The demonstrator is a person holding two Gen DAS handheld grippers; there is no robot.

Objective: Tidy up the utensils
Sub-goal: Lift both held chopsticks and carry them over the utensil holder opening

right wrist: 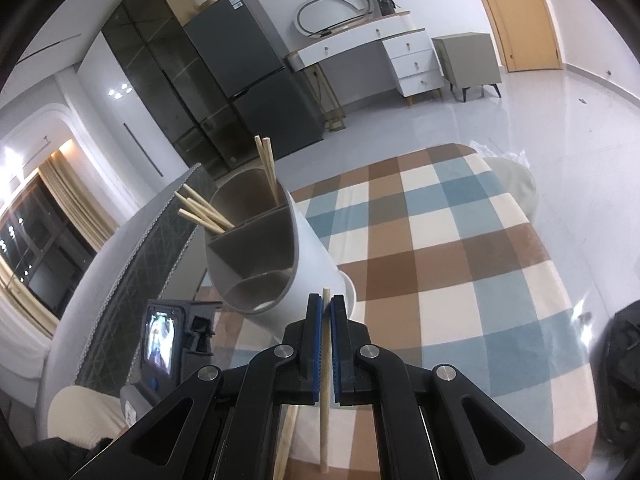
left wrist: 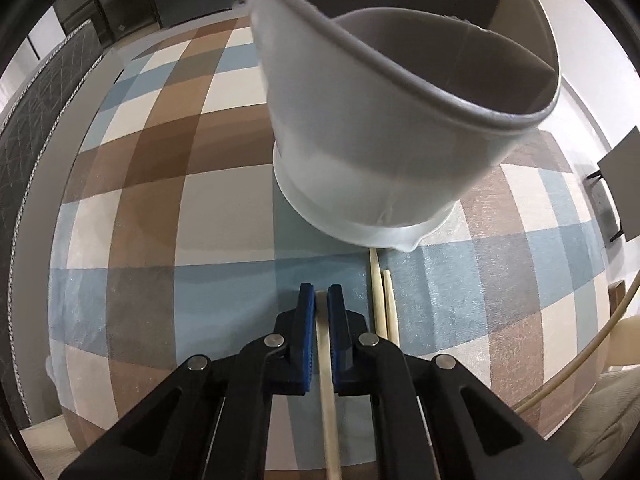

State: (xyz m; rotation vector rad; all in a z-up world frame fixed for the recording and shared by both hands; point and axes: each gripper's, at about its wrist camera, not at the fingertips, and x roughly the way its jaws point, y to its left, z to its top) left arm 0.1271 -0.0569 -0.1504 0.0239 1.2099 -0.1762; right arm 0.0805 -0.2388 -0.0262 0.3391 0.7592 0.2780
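A white utensil holder with grey divided compartments stands on a checked cloth; it also shows in the right wrist view. Several wooden chopsticks stick out of its far compartments. My left gripper is shut on a single wooden chopstick, low over the cloth just in front of the holder's base. Two more chopsticks lie on the cloth to its right. My right gripper is shut on another chopstick, with its tip near the holder's side.
The checked blue, brown and white cloth covers the table. The left gripper's body with a screen sits left of the holder. A grey patterned chair back stands at the table's left edge.
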